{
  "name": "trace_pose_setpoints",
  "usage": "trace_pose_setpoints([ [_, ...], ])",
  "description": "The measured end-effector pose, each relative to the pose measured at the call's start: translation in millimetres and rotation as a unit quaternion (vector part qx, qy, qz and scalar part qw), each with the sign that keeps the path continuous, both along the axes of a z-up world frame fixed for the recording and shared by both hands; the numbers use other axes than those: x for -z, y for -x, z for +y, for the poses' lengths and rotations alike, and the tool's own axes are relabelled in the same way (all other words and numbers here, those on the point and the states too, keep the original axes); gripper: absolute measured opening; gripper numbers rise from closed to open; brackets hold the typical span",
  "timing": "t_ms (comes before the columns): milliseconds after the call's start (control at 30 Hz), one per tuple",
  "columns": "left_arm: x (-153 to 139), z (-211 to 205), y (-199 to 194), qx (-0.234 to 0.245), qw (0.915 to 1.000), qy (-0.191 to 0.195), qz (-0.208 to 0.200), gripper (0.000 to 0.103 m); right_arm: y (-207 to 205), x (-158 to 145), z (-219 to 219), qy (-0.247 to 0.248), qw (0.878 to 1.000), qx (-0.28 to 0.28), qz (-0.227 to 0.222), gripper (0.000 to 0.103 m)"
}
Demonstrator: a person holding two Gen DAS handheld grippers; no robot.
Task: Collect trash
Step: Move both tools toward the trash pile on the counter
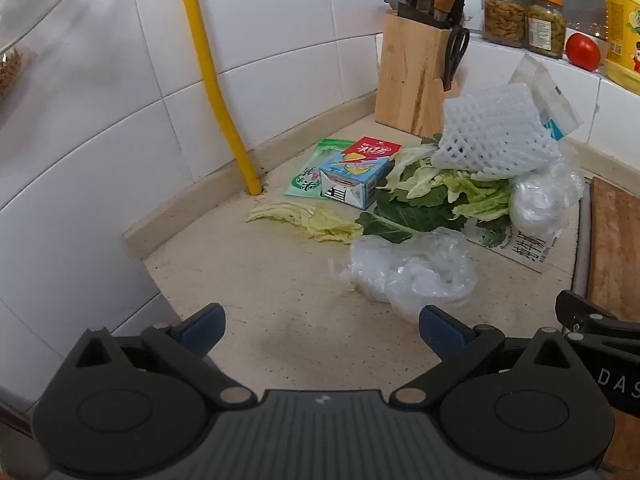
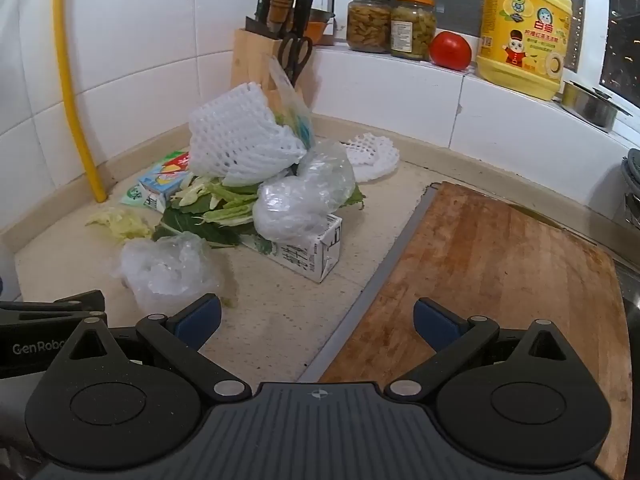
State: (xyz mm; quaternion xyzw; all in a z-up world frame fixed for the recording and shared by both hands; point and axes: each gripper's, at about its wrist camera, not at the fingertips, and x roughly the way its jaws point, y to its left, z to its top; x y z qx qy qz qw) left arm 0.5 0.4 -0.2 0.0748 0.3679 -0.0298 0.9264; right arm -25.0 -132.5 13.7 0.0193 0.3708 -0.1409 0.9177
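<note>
A trash pile lies in the counter corner: a white foam net [image 1: 494,134] [image 2: 240,136], green leaves [image 1: 424,196] [image 2: 216,208], crumpled clear plastic [image 1: 412,272] [image 2: 168,268], a second plastic wad [image 2: 304,200], a blue drink carton [image 1: 352,180] [image 2: 160,188], a white milk carton [image 2: 308,252] and a loose yellow leaf [image 1: 316,222]. My left gripper [image 1: 322,330] is open and empty, just short of the near plastic. My right gripper [image 2: 316,322] is open and empty, over the edge of the cutting board [image 2: 492,268].
A knife block with scissors [image 2: 272,56] stands in the corner. Two jars [image 2: 390,26], a tomato [image 2: 450,50] and a yellow detergent bottle [image 2: 524,28] stand on the sill. A yellow pipe [image 1: 220,88] runs down the tiled wall. Another foam net [image 2: 372,156] lies behind the pile.
</note>
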Motion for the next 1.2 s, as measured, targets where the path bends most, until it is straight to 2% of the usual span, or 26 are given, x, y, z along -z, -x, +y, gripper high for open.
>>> trace_pose_setpoints([
  [700,8,10,-9,-0.005,1.0000,0.007,0.000,0.099,-18,6,6,0.001,1.000,-0.010,0.010,0.103],
  [867,9,12,-12,-0.009,0.9998,0.018,0.003,0.099,-22,8,7,0.001,1.000,-0.015,0.013,0.103],
  [1033,11,14,-18,-0.017,0.9984,0.050,0.022,0.099,-29,10,9,0.001,1.000,-0.022,0.017,0.103],
  [1100,13,13,-19,-0.020,0.9987,0.035,0.031,0.099,-32,12,9,0.002,0.999,-0.025,0.019,0.103],
  [1200,14,14,-21,-0.022,0.9988,0.034,0.029,0.098,-35,13,10,0.003,0.999,-0.030,0.021,0.103],
])
